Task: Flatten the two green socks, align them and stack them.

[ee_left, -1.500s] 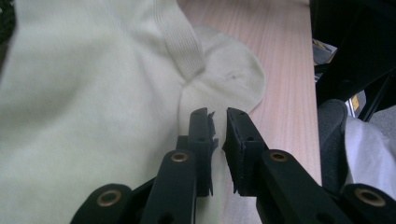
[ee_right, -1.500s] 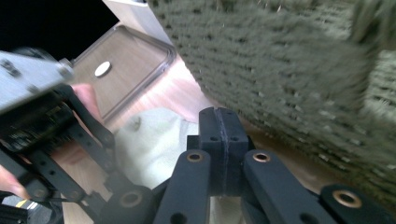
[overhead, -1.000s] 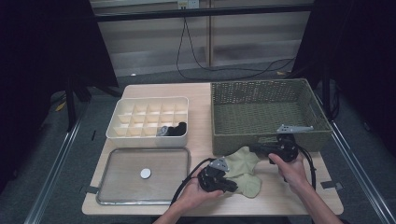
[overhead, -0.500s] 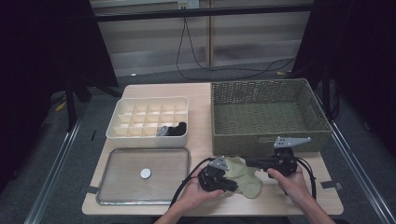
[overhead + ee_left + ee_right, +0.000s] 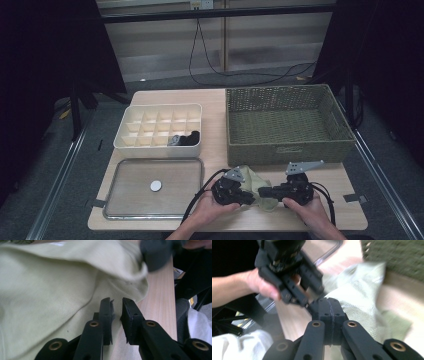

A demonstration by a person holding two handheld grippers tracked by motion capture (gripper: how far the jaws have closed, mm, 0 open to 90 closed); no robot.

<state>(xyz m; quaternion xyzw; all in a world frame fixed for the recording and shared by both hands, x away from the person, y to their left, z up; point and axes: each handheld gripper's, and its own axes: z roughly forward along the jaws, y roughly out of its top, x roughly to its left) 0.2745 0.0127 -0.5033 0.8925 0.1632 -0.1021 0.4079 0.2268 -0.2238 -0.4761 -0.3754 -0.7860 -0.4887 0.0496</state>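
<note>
A high view shows a light wooden table [image 5: 220, 107] with a person's two hands entering from six o'clock, each holding a black two-jaw gripper. Between them, at the near edge of the table, lies a crumpled pale green cloth [image 5: 257, 187], just in front of a large woven green basket [image 5: 285, 150] that sits at about one o'clock. At eleven o'clock stands a cream divided organiser box [image 5: 160, 145], with a dark item [image 5: 187, 138] in one near compartment, and at eight o'clock a clear lid [image 5: 130, 192] lies flat. The cloth is bunched rather than neatly folded and is outside the basket, so the work on it looks to be in an early or middle stage, with the gathering, and perhaps the putting away, yet to be done. The left gripper [image 5: 116, 312] has its jaws slightly parted and they have just been easing open; in its own view the cloth's edge lies at eleven o'clock right at the jaw tips, a thin bit of fabric between them but not pinched. The right gripper [image 5: 329, 305] is clenched fully closed, its tips against the cloth's edge; whether any fabric is caught cannot be told.
</note>
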